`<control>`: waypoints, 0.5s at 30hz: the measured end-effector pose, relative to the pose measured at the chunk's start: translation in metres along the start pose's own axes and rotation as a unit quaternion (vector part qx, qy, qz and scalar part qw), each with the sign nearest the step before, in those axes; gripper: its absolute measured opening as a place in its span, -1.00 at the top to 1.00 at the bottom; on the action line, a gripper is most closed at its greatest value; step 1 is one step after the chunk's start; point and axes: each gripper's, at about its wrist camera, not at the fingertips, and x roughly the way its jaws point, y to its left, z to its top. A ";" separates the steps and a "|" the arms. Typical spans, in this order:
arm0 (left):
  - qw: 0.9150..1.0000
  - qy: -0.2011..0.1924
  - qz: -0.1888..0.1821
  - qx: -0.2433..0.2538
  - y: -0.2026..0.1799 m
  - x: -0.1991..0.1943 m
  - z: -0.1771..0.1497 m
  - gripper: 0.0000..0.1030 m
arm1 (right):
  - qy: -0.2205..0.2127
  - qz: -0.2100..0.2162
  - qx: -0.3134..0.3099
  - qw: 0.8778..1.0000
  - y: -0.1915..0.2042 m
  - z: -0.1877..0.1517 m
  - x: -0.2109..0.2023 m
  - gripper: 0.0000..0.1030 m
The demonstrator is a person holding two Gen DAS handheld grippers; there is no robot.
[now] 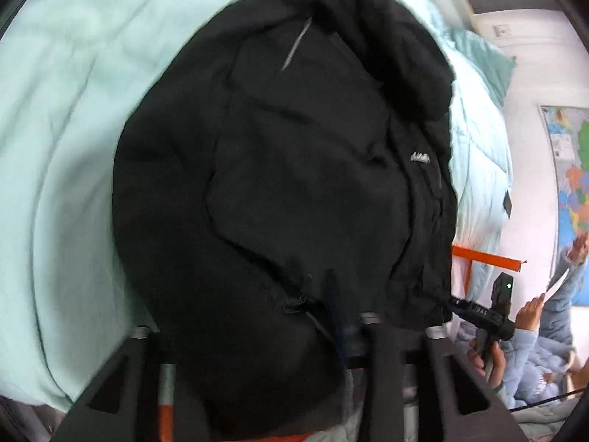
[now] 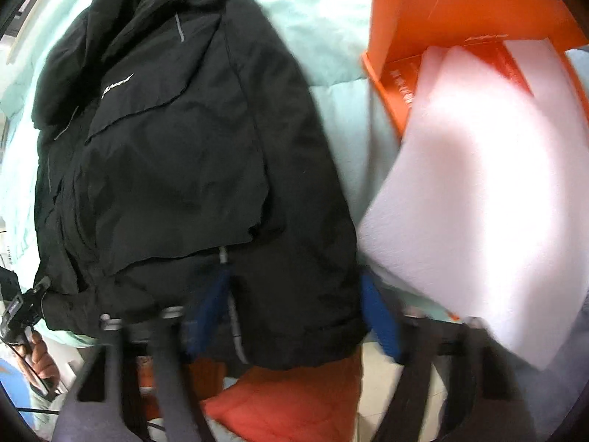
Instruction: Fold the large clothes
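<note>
A black jacket (image 1: 287,169) lies spread on a mint-green bedspread (image 1: 73,110), collar far, hem near. My left gripper (image 1: 313,302) is shut on the near hem. One blue finger (image 1: 335,294) shows and the other is hidden under bunched cloth. In the right wrist view the jacket (image 2: 176,154) fills the left half. My right gripper (image 2: 298,294) points down over the hem's right corner, its blue fingers (image 2: 379,316) wide apart with flat fabric between them. Each gripper shows in the other's view: the right gripper (image 1: 460,304) and the left gripper (image 2: 36,287) sit at opposite hem corners.
An open orange box (image 2: 460,7) with a white foam sheet (image 2: 478,184) lies on the bed right of the jacket. An orange-red cloth (image 2: 287,397) hangs below the bed's edge. A teal pillow (image 1: 482,59), a wall map (image 1: 570,169) and a person in light blue (image 1: 545,361) are to the right.
</note>
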 end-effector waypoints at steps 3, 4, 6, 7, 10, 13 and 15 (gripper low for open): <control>0.999 -0.019 -0.030 0.005 -0.008 -0.013 0.004 0.46 | -0.024 0.014 -0.051 0.998 0.026 -0.002 -0.017 0.16; 0.999 -0.015 -0.030 0.009 -0.008 -0.015 0.005 0.46 | -0.024 0.022 -0.056 0.998 0.029 -0.001 -0.018 0.16; 1.000 0.005 -0.025 0.017 -0.008 -0.011 0.006 0.46 | -0.012 0.040 -0.048 0.998 0.028 0.002 -0.012 0.10; 0.999 0.019 -0.023 0.016 -0.006 -0.007 0.005 0.47 | -0.001 0.047 -0.041 0.998 0.025 0.003 -0.006 0.01; 0.999 0.030 -0.023 0.009 -0.003 -0.003 0.001 0.35 | 0.012 0.049 -0.032 0.998 0.019 0.004 0.009 -0.06; 0.999 0.038 -0.025 -0.012 0.004 0.003 -0.004 0.16 | 0.023 0.039 -0.020 0.999 0.015 0.004 0.021 -0.13; 0.999 0.045 -0.007 -0.020 0.005 0.008 -0.008 0.16 | 0.023 0.035 -0.018 0.999 0.011 0.007 0.022 -0.14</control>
